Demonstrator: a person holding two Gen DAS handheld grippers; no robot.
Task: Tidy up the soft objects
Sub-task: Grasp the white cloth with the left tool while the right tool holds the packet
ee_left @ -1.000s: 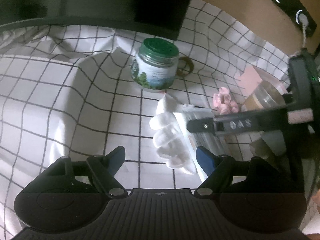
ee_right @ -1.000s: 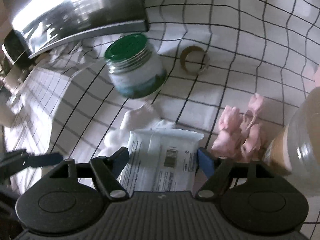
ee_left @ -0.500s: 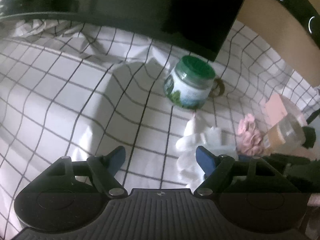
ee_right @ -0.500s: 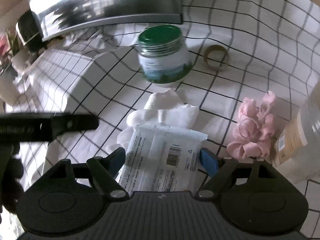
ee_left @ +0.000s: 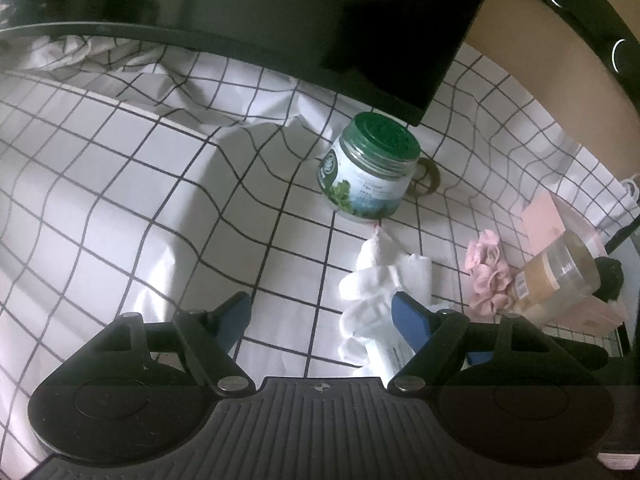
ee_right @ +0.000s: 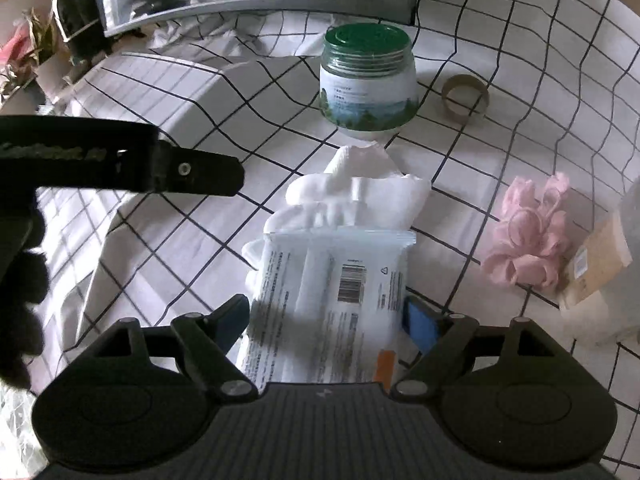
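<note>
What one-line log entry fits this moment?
left gripper: open, empty | right gripper: jaws just closed further on wipes packet | white cloth: beneath packet

Green-lidded jar (ee_right: 367,84) — tape roll (ee_right: 465,99) beside

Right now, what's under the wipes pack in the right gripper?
The wipes pack lies over the near part of a white sock, whose far end sticks out toward the jar. How far the sock runs beneath the pack is covered. The right gripper straddles the pack.
</note>
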